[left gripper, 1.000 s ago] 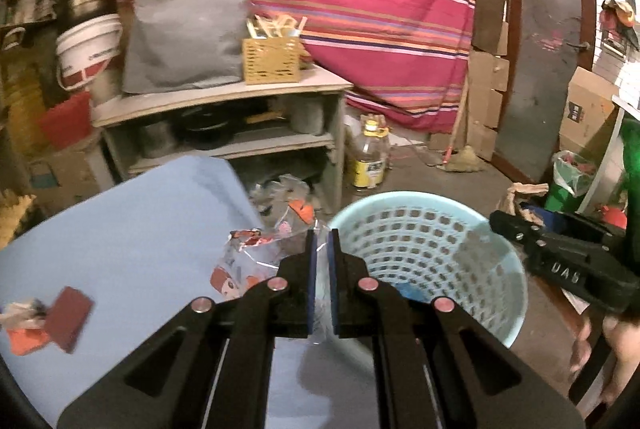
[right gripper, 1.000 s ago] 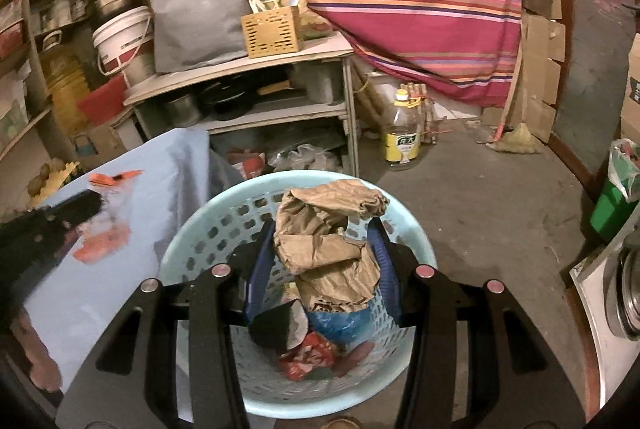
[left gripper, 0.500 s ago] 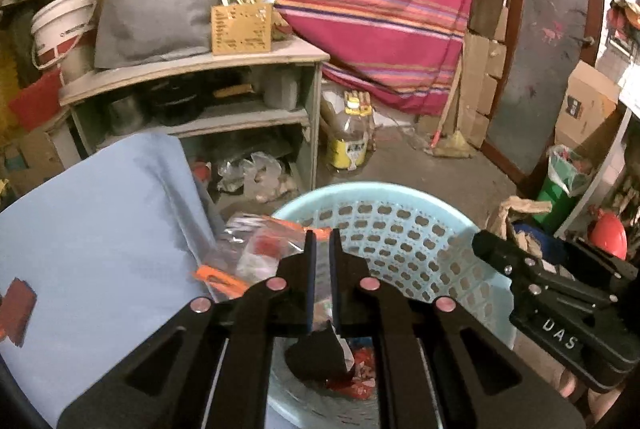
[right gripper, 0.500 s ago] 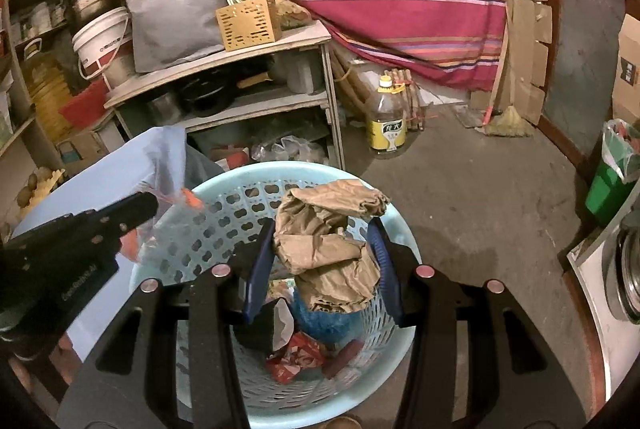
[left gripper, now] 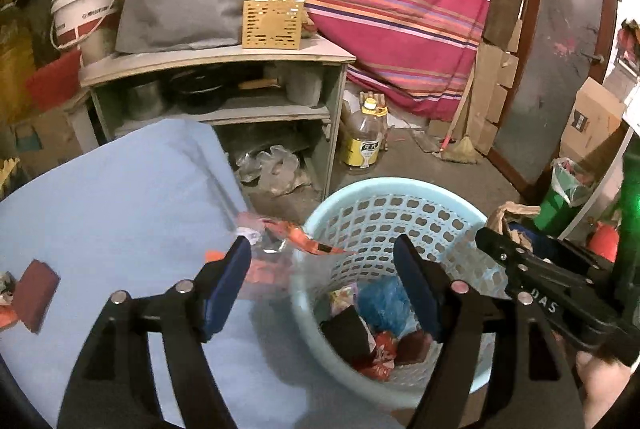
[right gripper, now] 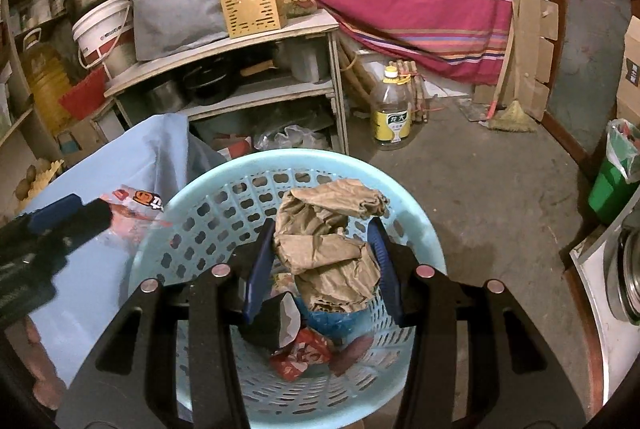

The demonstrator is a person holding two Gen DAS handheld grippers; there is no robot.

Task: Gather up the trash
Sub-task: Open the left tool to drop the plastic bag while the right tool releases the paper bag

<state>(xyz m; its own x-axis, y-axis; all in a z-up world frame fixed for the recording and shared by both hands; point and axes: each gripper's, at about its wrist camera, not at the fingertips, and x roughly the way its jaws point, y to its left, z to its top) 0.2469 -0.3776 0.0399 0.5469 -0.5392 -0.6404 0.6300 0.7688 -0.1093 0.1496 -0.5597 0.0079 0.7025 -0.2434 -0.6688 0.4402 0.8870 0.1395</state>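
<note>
Several wrappers already lie in the pale-blue perforated plastic basket. The right gripper clamps crumpled brown paper above it — the left gripper gapes, its clear orange-printed wrapper at the rim. A maroon scrap remains on the blue counter.

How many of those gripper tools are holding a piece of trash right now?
1. The right gripper is clamped on the crumpled brown paper above the blue basket. The left gripper is open, with the plastic wrapper loose by the basket rim.
</note>
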